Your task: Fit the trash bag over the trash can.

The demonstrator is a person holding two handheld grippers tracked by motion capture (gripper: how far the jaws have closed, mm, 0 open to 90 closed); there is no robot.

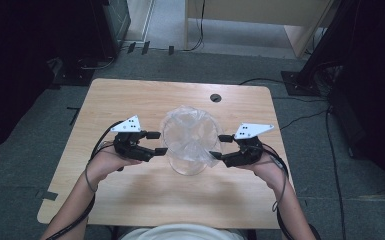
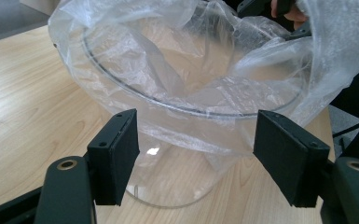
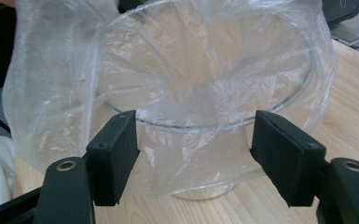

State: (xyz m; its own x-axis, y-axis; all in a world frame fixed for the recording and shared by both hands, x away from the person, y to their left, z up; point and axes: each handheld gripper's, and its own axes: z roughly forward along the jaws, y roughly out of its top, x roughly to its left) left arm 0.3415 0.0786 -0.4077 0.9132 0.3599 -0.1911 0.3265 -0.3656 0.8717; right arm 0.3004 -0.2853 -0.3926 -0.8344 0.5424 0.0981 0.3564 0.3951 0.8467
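A clear round container point(image 1: 189, 161) stands at the middle of the wooden table point(image 1: 130, 95), lined with a thin clear plastic bag point(image 1: 189, 132) whose edge is folded down over the rim. My left gripper point(image 1: 156, 143) is at the container's left side, jaws open, with the bag's folded edge point(image 2: 191, 135) just in front of the pads and no grip on it. My right gripper point(image 1: 219, 146) mirrors it at the right side, jaws open, the bag point(image 3: 186, 154) hanging in front of its pads untouched. In the left gripper view the other gripper point(image 2: 279, 14) shows behind the bag.
A round cable hole point(image 1: 215, 98) sits near the table's far edge. Bare table lies in front of and behind the container. Cables trail from both grippers along the person's forearms point(image 1: 75, 200). Dark stands and floor cables surround the table.
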